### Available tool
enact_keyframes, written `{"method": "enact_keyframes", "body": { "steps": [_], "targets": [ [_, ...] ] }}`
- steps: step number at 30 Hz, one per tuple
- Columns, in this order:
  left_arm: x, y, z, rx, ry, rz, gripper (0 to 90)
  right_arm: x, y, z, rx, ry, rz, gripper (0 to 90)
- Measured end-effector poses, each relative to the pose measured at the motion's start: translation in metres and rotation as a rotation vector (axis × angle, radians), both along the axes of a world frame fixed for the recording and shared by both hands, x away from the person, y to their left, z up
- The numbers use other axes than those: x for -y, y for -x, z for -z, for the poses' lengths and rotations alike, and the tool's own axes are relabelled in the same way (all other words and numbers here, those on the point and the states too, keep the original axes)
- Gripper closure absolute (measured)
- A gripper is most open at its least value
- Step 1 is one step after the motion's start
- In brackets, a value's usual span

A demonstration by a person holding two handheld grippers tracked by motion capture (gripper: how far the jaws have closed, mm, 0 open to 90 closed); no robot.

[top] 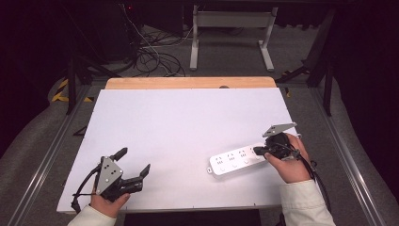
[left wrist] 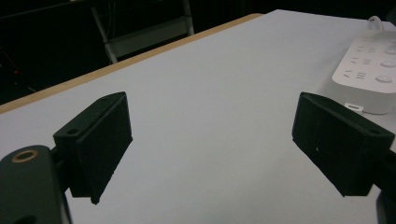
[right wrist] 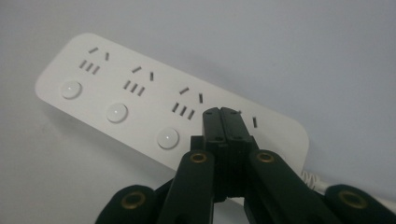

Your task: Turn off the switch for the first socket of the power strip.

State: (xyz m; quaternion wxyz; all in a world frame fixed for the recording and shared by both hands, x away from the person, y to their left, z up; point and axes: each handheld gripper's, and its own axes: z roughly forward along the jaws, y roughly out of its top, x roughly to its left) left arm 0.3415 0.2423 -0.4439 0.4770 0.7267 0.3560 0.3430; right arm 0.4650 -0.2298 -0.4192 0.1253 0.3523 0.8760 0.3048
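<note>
White power strip (top: 237,159) flat on white table (top: 188,127), right-front area; no brand or lettering readable, just socket slots and round buttons. Right gripper (top: 259,150) over strip's near end, jaws pressed together, nothing between. Left gripper (top: 134,162) at front-left, jaws spread wide. Wooden edge (top: 190,83) at far side; dark room, cables (top: 150,52) on floor.

We see a long white plastic power strip (top: 237,159) lying flat on the white table (top: 188,132), near its right front. It has round buttons beside its sockets.
</note>
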Motion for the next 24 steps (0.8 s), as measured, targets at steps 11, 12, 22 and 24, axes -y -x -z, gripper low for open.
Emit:
{"method": "enact_keyframes", "body": {
  "steps": [11,12,22,24],
  "targets": [
    [0.000,0.000,0.000,0.000,0.006,-0.002,12.4,-0.007,0.012,-0.016,0.067,-0.025,-0.033,90.0],
    [0.000,0.000,0.000,0.000,0.007,-0.003,12.4,-0.007,0.012,-0.017,0.067,-0.027,-0.037,90.0],
    [0.000,0.000,0.000,0.006,0.009,-0.007,12.4,-0.009,0.015,-0.020,0.097,-0.043,-0.054,90.0],
    [-0.001,0.000,0.000,0.006,0.007,-0.009,12.4,-0.010,0.015,-0.020,0.106,-0.042,-0.054,90.0]
  ]
}}
